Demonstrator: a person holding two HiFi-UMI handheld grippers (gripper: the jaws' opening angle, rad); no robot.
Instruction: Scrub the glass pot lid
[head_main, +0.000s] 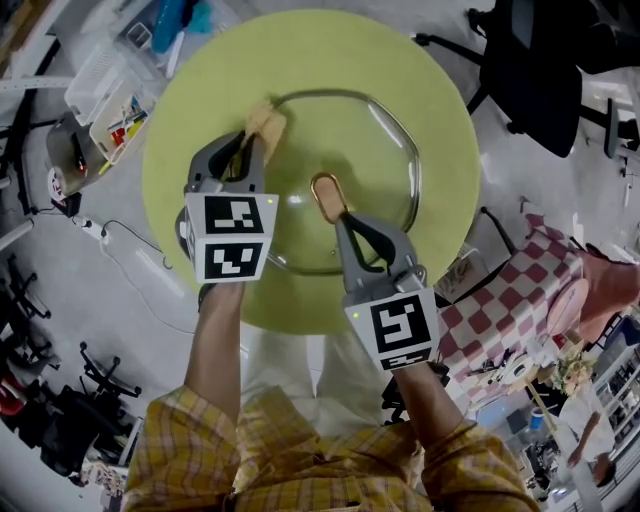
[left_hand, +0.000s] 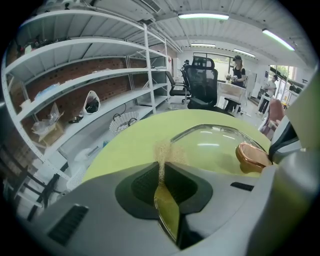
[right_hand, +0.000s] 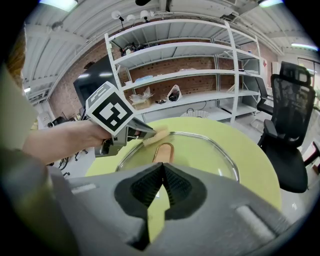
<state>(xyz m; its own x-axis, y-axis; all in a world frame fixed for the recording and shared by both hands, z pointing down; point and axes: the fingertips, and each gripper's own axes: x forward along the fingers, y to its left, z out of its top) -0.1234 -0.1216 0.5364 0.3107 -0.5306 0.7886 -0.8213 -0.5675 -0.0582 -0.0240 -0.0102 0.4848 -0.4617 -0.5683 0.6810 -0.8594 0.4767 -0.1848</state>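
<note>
The glass pot lid (head_main: 385, 140) lies flat, handle up, on the round yellow-green table (head_main: 445, 95), so its whole top is open to scrubbing. The left gripper (head_main: 250, 142) reaches to the lid's far left rim with its jaws squeezed tight on a thin tan scrub sponge (head_main: 266, 124). The sponge juts past the jaw tips, so the soft pad rather than the hard plastic meets the glass. It sits at the rim, judged to be where a pass across the lid starts or ends. The right gripper (right_hand: 161, 166) points at the near end of the copper-coloured handle (head_main: 328, 197) in the middle of the lid. Its jaws are pressed together with nothing seen between them. The tips are just short of the handle, though whether they touch it or the glass cannot be told. That placement reads as bracing, since a loose lid on a smooth table would likely slide or spin under the sponge, and a steadying point near the centre would hold it while the left side works
</note>
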